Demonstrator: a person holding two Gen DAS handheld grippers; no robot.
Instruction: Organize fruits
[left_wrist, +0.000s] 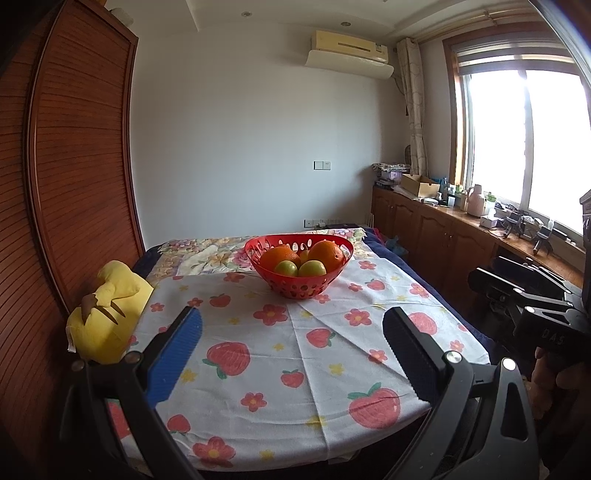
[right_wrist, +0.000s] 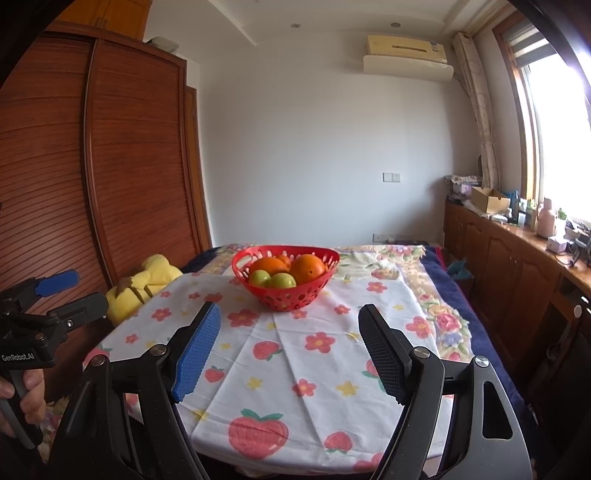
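Both claws, the left gripper (left_wrist: 291, 332) and right gripper (right_wrist: 290, 332), gape wide and empty above a strawberry-print tablecloth (left_wrist: 295, 354), well short of the far red basket (left_wrist: 299, 286) of oranges (left_wrist: 325, 253).

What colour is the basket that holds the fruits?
The basket is red plastic with holes in its wall. It shows best in the right wrist view.

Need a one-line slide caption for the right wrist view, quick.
Open right gripper faces a red basket of oranges and green fruits on a strawberry-print cloth.
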